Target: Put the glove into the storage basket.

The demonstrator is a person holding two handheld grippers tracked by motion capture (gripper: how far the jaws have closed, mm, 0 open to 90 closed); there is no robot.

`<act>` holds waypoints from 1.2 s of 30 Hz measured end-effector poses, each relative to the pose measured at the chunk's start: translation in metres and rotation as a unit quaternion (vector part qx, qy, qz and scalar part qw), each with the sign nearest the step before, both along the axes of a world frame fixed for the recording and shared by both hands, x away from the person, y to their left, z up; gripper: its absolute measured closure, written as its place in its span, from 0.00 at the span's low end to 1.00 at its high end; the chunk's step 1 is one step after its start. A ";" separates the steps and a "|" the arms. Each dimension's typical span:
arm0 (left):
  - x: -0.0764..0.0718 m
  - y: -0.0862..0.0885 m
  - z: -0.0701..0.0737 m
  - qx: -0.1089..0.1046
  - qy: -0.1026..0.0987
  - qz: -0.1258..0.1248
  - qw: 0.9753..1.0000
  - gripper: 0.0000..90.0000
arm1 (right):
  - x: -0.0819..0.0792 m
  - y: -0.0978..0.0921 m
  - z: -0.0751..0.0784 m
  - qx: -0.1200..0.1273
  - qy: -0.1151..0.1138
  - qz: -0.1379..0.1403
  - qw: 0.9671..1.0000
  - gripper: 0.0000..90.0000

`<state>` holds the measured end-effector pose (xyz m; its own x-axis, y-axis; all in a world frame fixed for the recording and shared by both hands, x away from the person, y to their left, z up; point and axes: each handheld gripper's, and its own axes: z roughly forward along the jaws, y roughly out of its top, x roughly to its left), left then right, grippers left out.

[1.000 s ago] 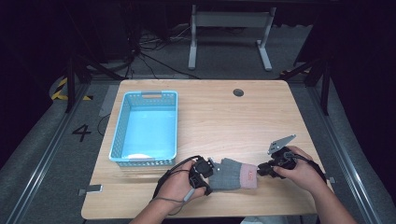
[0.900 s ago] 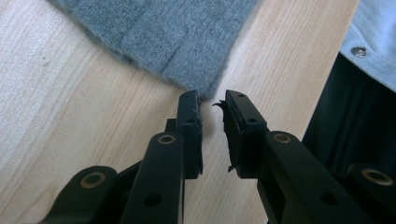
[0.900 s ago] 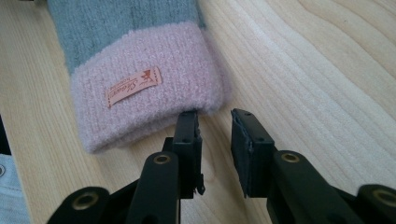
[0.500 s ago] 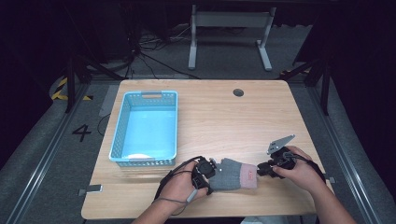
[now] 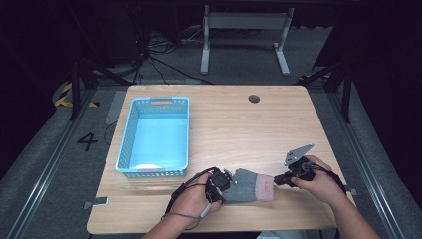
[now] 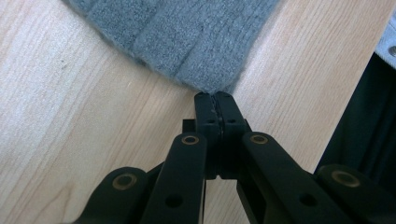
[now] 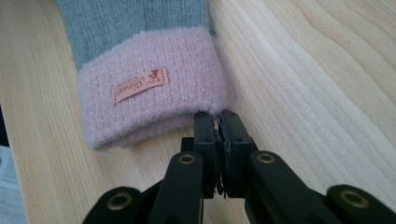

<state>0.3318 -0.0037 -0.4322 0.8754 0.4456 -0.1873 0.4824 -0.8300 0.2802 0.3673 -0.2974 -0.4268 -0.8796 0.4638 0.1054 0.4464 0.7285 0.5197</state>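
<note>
A grey knit glove (image 5: 249, 185) with a pink cuff (image 7: 149, 98) lies flat near the table's front edge, between my two grippers. My left gripper (image 5: 226, 180) is shut on the tip of the grey end (image 6: 187, 42), its jaws (image 6: 215, 95) pressed together on the fabric's edge. From the other side, my right gripper (image 5: 275, 180) is shut on the cuff's lower corner, as the right gripper view shows (image 7: 217, 116). A small pink label (image 7: 140, 85) is sewn on the cuff.
A light blue plastic basket (image 5: 154, 172) stands on the left half of the wooden table (image 5: 239, 129); something pale lies at its near end. A round cable hole (image 5: 254, 98) sits near the far edge. Dark floor and a metal stand lie beyond the table.
</note>
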 end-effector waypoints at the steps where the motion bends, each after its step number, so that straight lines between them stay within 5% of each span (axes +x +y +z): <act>1: 0.000 0.000 0.001 -0.001 -0.001 0.001 1.000 1.00 | 0.000 0.000 0.001 -0.001 -0.002 0.000 1.000 0.98; 11: -0.005 0.001 0.006 -0.003 -0.004 -0.009 1.000 1.00 | 0.002 0.004 0.008 0.003 -0.034 -0.001 0.999 1.00; 21: -0.005 0.001 0.003 0.006 0.007 -0.016 1.000 1.00 | 0.007 0.010 -0.001 -0.017 -0.021 0.003 1.000 0.99; 31: -0.002 0.010 0.014 -0.015 0.027 -0.016 0.999 0.91 | 0.005 0.000 0.002 -0.001 -0.017 -0.020 1.000 0.89; 36: -0.001 0.018 0.026 -0.033 0.015 -0.004 0.999 0.84 | 0.004 -0.007 0.007 0.002 -0.022 -0.032 0.999 0.86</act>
